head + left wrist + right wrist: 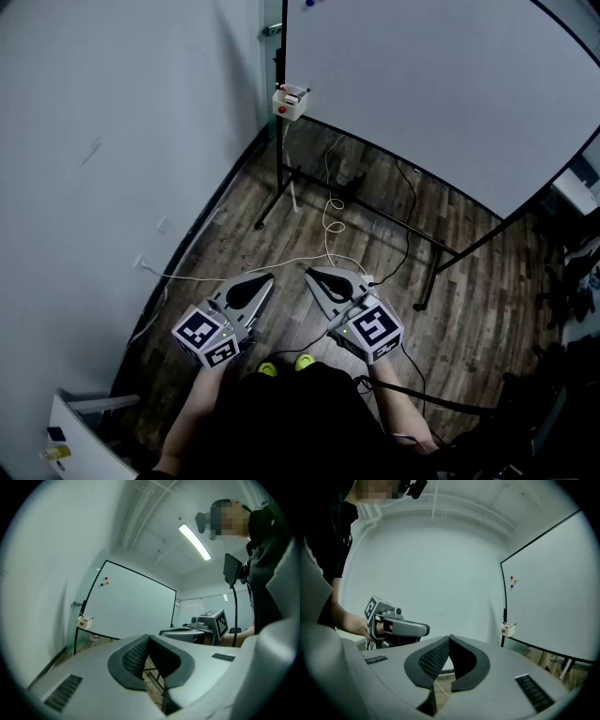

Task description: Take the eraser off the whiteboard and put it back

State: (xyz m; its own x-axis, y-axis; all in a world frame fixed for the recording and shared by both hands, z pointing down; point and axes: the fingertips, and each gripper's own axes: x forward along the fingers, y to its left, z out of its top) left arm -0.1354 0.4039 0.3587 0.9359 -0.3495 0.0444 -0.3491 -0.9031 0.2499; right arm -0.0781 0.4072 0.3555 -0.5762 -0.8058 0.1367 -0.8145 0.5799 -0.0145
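Head view: the eraser point(292, 101) is seen on the lower left corner of the whiteboard point(441, 84), at the bottom frame beside the left upright of the stand, well ahead of both claws. The left claw point(270, 278) and the right claw point(310, 274) are held side by side close to the body, low over the wooden floor point(375, 234), their tips angled slightly towards each other. Both are pressed together with nothing between the jaws, as each gripper view confirms.

The eraser lies almost midway ahead between the two tips, so neither claw is judged clearly nearer. In the left gripper view it is found to the left of the jaws point(85, 621); in the right gripper view, to the right of them point(508, 629). Whichever claw is used would therefore need to be swung outward, carried forward and raised. The eraser's long axis appears to run along the board's lower edge, though it is too small for that to be settled.
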